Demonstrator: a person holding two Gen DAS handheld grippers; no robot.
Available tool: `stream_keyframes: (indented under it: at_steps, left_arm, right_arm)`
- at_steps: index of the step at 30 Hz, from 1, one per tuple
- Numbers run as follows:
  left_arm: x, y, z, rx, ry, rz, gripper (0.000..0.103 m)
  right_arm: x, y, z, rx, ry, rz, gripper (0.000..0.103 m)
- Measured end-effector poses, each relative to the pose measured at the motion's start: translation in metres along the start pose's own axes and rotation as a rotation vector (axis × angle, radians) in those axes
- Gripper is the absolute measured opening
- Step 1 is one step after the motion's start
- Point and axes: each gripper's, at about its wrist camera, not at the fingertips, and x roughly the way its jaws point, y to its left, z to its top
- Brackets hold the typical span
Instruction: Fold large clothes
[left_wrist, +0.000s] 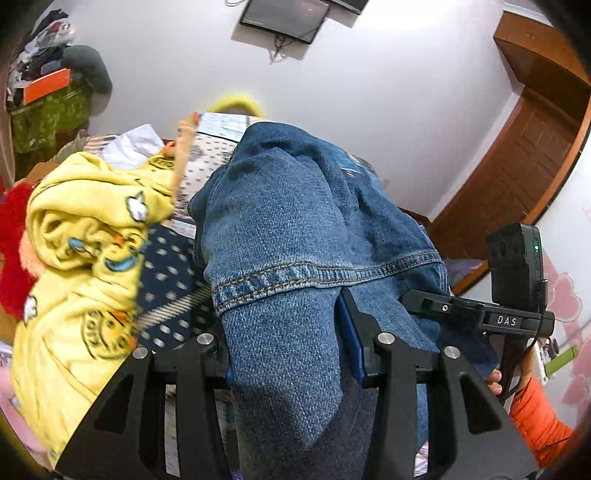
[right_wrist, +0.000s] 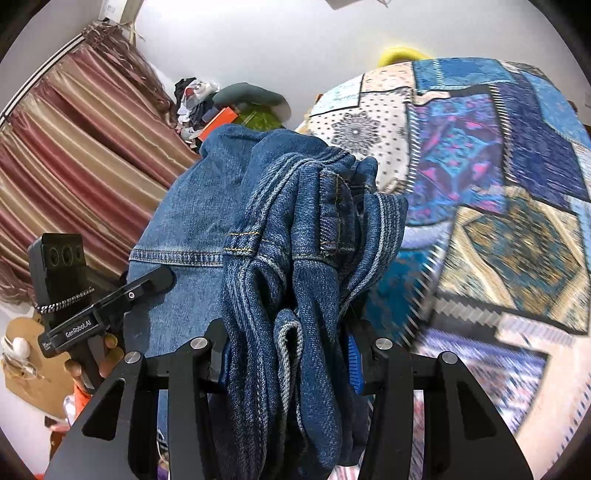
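A pair of blue denim jeans (left_wrist: 295, 221) hangs lifted between both grippers. My left gripper (left_wrist: 291, 354) is shut on a hemmed end of the jeans, with denim draped over its fingers. My right gripper (right_wrist: 288, 354) is shut on a bunched waistband part of the jeans (right_wrist: 295, 229). The right gripper also shows in the left wrist view (left_wrist: 480, 314), at the right, and the left gripper shows in the right wrist view (right_wrist: 92, 310), at the left. Both fingertips are hidden in the cloth.
A yellow printed garment (left_wrist: 85, 258) lies bunched at the left on a patchwork bedspread (right_wrist: 498, 184). A red fluffy item (left_wrist: 13, 251) sits at the far left. Striped curtains (right_wrist: 74, 166), a clothes pile (left_wrist: 44, 74), a wooden door (left_wrist: 517, 177) and a wall screen (left_wrist: 284, 18) surround.
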Motion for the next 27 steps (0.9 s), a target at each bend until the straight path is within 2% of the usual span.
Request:
stream_keyframes:
  at_steps: [3, 6, 9, 11, 14, 15, 16, 18, 22, 27]
  left_arm:
    - [0.014, 0.026, 0.008, -0.018, 0.027, 0.033, 0.044]
    - [0.032, 0.048, 0.012, -0.016, 0.061, 0.064, 0.044]
    - [0.049, 0.067, 0.007, -0.016, 0.090, 0.084, 0.044]
    - [0.068, 0.082, -0.001, -0.016, 0.131, 0.138, 0.045]
    - [0.094, 0.107, -0.021, -0.071, 0.204, 0.182, 0.051]
    - [0.094, 0.111, -0.028, -0.069, 0.187, 0.181, 0.058]
    - [0.089, 0.111, -0.032, -0.056, 0.164, 0.185, 0.065]
    - [0.080, 0.109, -0.038, -0.029, 0.136, 0.226, 0.073]
    - [0.063, 0.098, -0.045, 0.009, 0.135, 0.272, 0.074]
    - [0.042, 0.075, -0.063, 0.141, 0.138, 0.355, 0.076]
  right_arm:
    - [0.028, 0.004, 0.006, 0.004, 0.005, -0.002, 0.042]
    - [0.061, -0.002, 0.013, 0.038, 0.047, -0.008, 0.042]
    - [0.089, -0.014, 0.010, 0.079, 0.073, -0.003, 0.042]
    - [0.107, -0.021, 0.004, 0.103, 0.096, -0.016, 0.042]
    - [0.131, -0.030, -0.009, 0.143, 0.145, -0.063, 0.043]
    - [0.135, -0.029, -0.012, 0.135, 0.157, -0.081, 0.043]
    - [0.136, -0.027, -0.016, 0.120, 0.156, -0.095, 0.044]
    - [0.130, -0.019, -0.020, 0.081, 0.144, -0.113, 0.046]
    - [0.117, -0.015, -0.024, 0.046, 0.170, -0.141, 0.049]
    - [0.097, -0.014, -0.037, 0.031, 0.147, -0.183, 0.052]
